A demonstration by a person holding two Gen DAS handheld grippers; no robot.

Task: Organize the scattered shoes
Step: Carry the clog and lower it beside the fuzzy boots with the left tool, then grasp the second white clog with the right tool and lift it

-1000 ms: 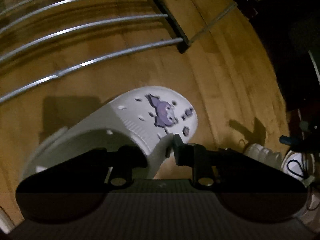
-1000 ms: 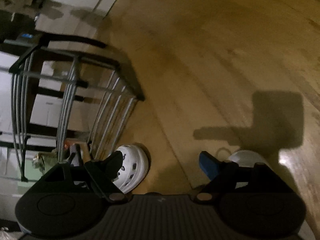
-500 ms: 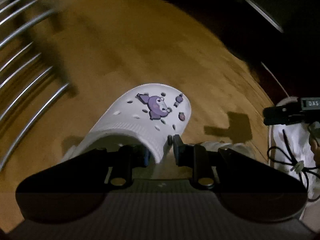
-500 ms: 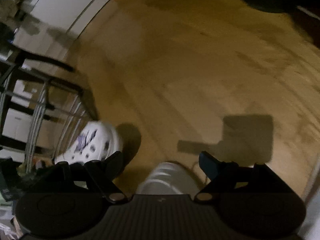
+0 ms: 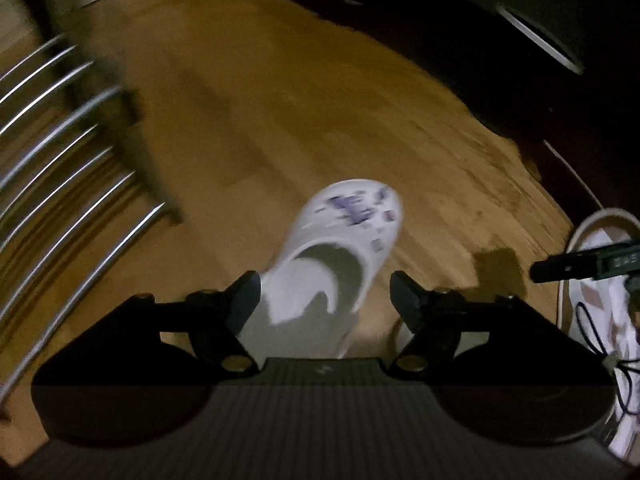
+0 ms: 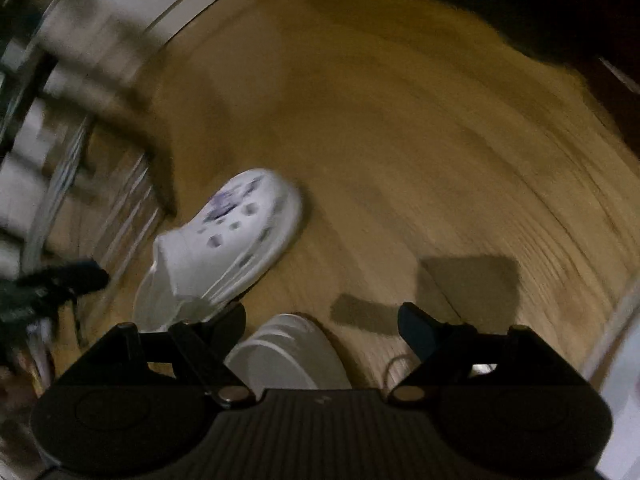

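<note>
Left tool (image 5: 325,296) wide open — clog (image 5: 340,248) between.

White clog between spread fingers

The left gripper (image 5: 325,296) stands wide apart over a white foam clog with purple charms (image 5: 340,248) on the wooden floor (image 5: 280,112); curved metal rack bars (image 5: 60,168) lie left.

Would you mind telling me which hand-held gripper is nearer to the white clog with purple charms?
Left. The left hand-held gripper is open around the clog's heel; the right hand-held gripper sits off to its side, the clog outside its fingers.
</note>
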